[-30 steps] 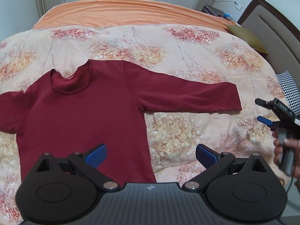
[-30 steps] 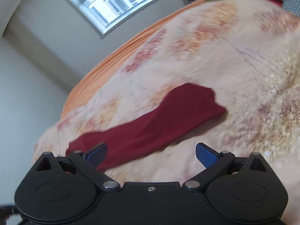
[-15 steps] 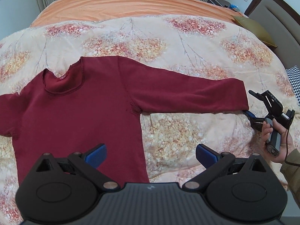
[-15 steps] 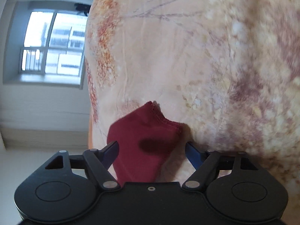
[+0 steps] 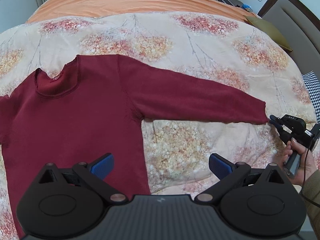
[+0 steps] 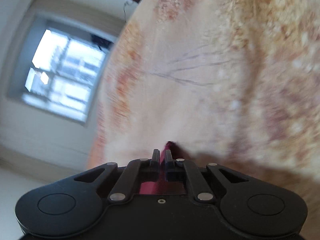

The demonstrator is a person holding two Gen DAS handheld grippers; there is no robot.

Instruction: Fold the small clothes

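A dark red long-sleeved sweater [image 5: 76, 116] lies flat on the floral quilt [image 5: 180, 46], neck toward the far side, one sleeve stretched out to the right. My left gripper [image 5: 161, 165] is open and empty, hovering above the sweater's lower right body edge. My right gripper [image 5: 273, 121] is shut on the sleeve cuff [image 5: 258, 113] at the far right. In the right wrist view the gripper [image 6: 162, 156] pinches red cloth [image 6: 169, 147] between its closed fingers; the view is blurred.
The orange sheet [image 5: 130, 0] covers the bed's far end. A headboard [image 5: 290, 14] and an olive pillow [image 5: 268, 30] stand at the right. A checked cloth [image 5: 314, 92] lies at the right edge. A window [image 6: 60, 76] shows in the right wrist view.
My right gripper reached the sleeve cuff and closed on it; it was open a second ago. The left gripper moved slightly, staying open over the sweater.
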